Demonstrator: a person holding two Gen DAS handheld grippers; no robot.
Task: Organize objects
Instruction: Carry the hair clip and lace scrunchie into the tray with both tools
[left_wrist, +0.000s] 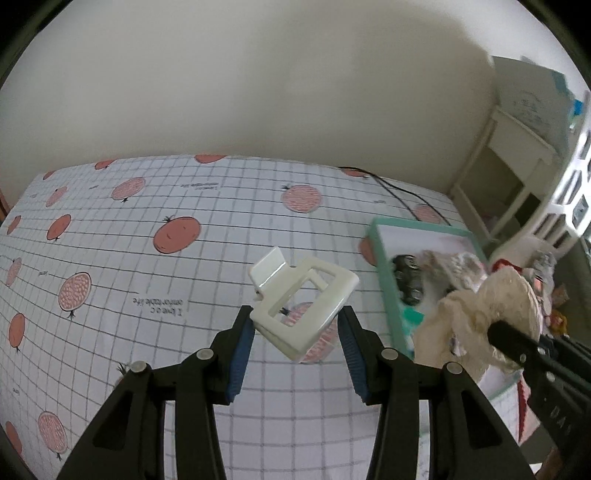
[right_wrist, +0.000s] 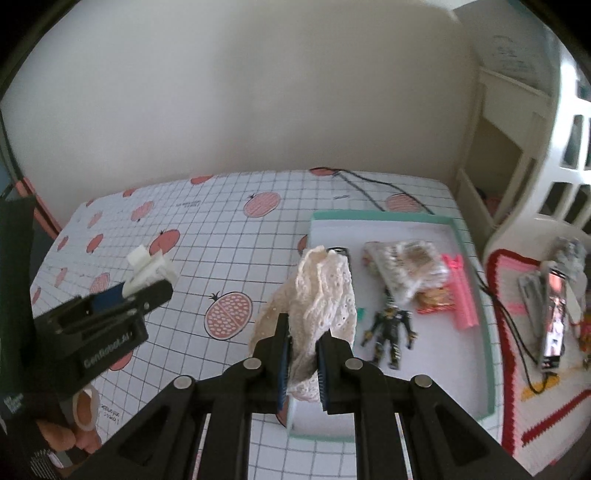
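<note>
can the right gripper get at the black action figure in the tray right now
Probably not yet: the right gripper is shut on the cream lace scrunchie, so its jaws are occupied. The black action figure itself lies uncovered in the teal tray.

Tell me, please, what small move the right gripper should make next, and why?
Probably lower a little and open. The right gripper holds the cream lace scrunchie above the near-left corner of the teal tray, where a toy figure and snack packets already lie. The left gripper holds a white hair claw clip.
</note>
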